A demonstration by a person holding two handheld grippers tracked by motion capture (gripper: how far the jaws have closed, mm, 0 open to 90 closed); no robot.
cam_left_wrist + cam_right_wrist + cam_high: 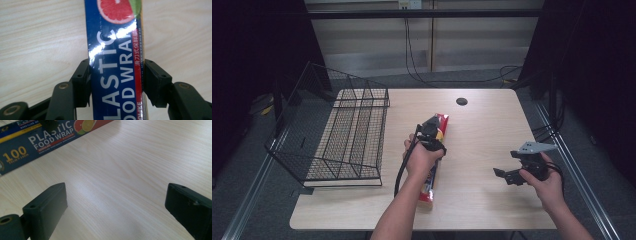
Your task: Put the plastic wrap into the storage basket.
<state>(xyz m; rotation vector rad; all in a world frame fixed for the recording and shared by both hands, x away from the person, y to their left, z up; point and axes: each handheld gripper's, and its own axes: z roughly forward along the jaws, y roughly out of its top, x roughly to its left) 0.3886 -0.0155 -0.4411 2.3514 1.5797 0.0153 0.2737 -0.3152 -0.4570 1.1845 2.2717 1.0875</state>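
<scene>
While it lies flat on the pale wood-grain table (482, 130), one long box of plastic food wrap (113, 62) is pinched across its width by the left gripper (116, 80).

Nearest, at the right, the right gripper (507, 175) hangs over bare tabletop, well apart from the box, its two black jaws spread wide with nothing between them. Left of it, the single box runs near to far along the middle of the table, the left gripper's two black pads pressed on its long sides. The glossy blue carton reads "PLASTIC FOOD WRAP" in white, with a yellow "100", a red strip of Chinese characters, and pictures of cut citrus at its far end. Farther left stands one black wire-mesh basket (337, 135), rectangular and open-topped. At the far edge, one small dark round hole (461, 101) marks the tabletop.
</scene>
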